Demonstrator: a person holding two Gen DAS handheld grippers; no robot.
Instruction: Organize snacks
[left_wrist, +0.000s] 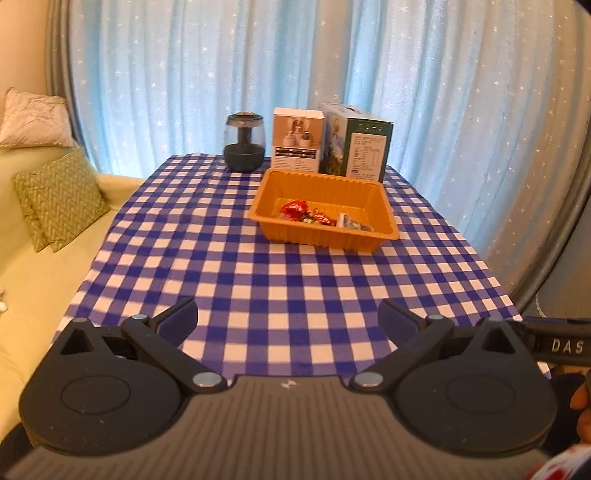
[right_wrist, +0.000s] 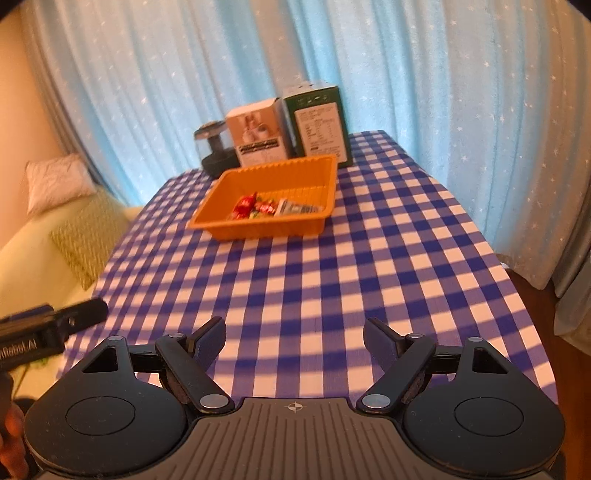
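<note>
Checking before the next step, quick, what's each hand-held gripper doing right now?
Left hand-held gripper: open, holding nothing.
Right hand-held gripper: open, holding nothing.
</note>
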